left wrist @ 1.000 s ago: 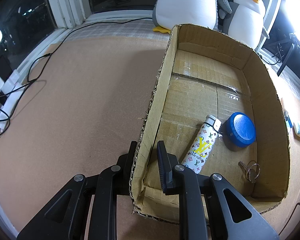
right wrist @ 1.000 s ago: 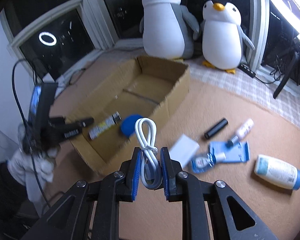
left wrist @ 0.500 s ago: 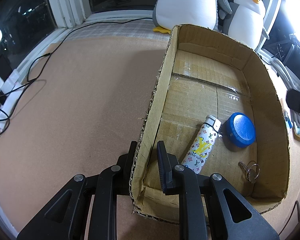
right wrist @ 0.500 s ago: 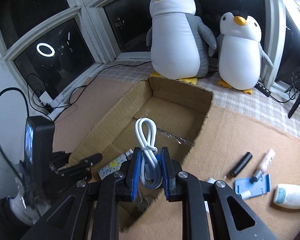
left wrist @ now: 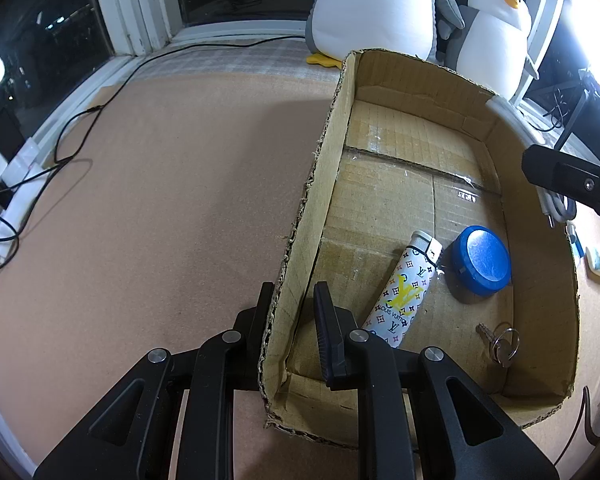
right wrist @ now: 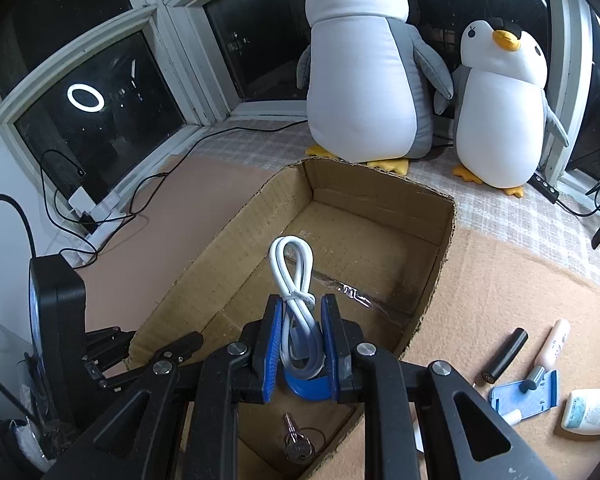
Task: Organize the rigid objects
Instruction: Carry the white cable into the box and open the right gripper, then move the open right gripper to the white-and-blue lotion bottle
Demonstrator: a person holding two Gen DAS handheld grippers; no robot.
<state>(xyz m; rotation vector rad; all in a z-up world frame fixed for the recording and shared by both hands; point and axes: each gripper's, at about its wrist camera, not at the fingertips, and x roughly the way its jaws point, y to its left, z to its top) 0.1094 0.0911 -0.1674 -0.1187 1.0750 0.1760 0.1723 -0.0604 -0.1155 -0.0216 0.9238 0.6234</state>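
Right wrist view | right gripper [right wrist: 300, 330] clamped white cable [right wrist: 294, 276] above cardboard box [right wrist: 440, 264] — left gripper [left wrist: 290, 312] pinched the box's side wall.

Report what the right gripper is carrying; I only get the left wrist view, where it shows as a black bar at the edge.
Observer: The right gripper is shut on a looped white cable.
Operator: Confirm where it sits relative to the cardboard box.
Observer: It's above the cardboard box's open inside, with the blue lid showing just beneath the cable.
Operator: List what's left outside.
Observer: On the mat beside the box lie a black cylinder and a beige tube, among others.
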